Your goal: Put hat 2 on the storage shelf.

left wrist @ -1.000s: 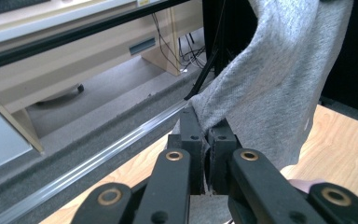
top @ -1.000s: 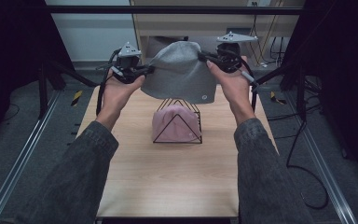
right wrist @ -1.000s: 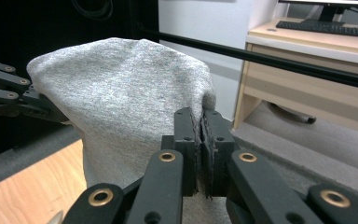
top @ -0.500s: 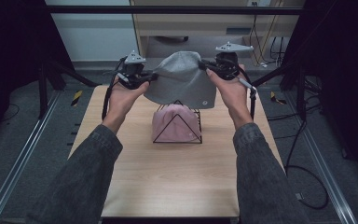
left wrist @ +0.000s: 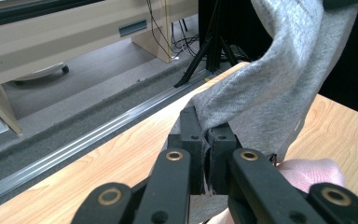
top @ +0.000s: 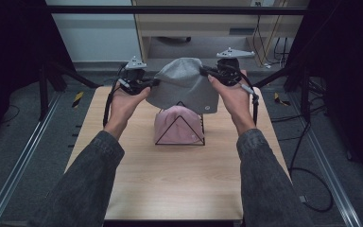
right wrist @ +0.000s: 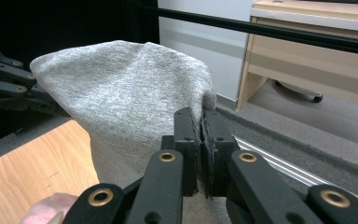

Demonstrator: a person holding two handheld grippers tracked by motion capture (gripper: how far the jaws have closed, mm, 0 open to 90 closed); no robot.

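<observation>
Grey beanie [top: 183,85] hangs stretched between both tools above the tabletop [top: 170,175], left tool [top: 147,84] and right tool [top: 207,72] each pinching its hem, directly over a pink beanie [top: 177,125] (draped on a wire stand [top: 179,142]).

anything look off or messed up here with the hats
Nothing stands out. The grey beanie hangs evenly between the left gripper and right gripper, above the pink beanie sitting neatly on the wire stand.
</observation>
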